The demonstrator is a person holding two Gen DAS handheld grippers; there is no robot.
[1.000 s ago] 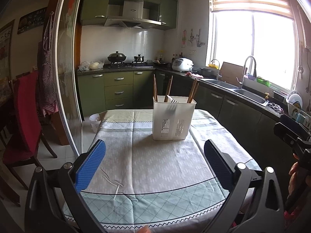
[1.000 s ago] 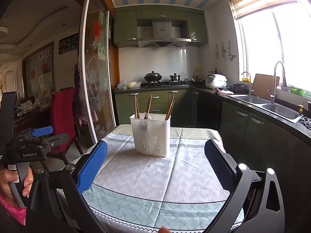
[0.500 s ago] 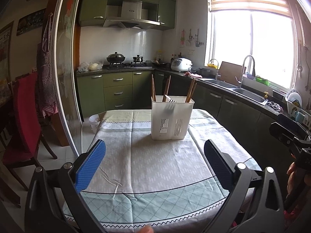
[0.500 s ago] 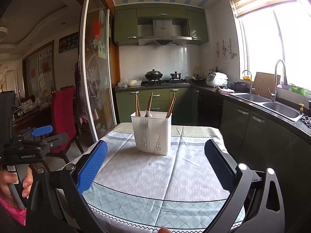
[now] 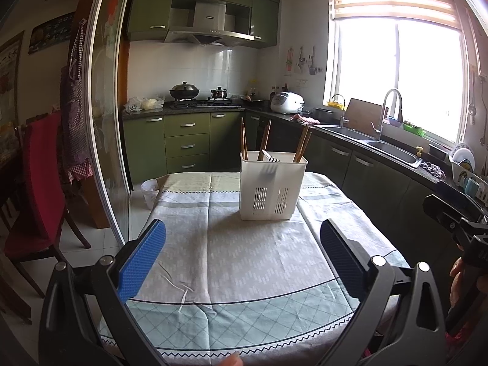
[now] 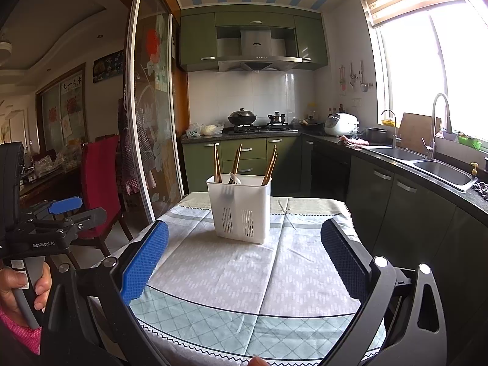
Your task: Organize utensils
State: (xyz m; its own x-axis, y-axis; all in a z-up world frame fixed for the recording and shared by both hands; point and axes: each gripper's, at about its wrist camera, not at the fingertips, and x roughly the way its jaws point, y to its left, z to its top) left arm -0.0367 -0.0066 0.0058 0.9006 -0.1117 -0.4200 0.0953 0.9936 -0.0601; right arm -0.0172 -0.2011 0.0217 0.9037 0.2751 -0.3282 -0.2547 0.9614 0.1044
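From the left wrist, the left gripper (image 5: pixel 242 254) gapes empty before the caddy (image 5: pixel 272 185) mid-table holding chopsticks (image 5: pixel 244 141), and from the right wrist, the right gripper (image 6: pixel 244 257) likewise gapes; chopsticks look light, stiff, slippery, best pinched near their tops.

A white plastic holder box (image 5: pixel 272 187) stands on the table with the grey and green cloth (image 5: pixel 244 262). Brown wooden chopsticks (image 5: pixel 244 141) stick up out of the box. In front of the box, the left gripper (image 5: pixel 243 254) hangs wide open, holding nothing.
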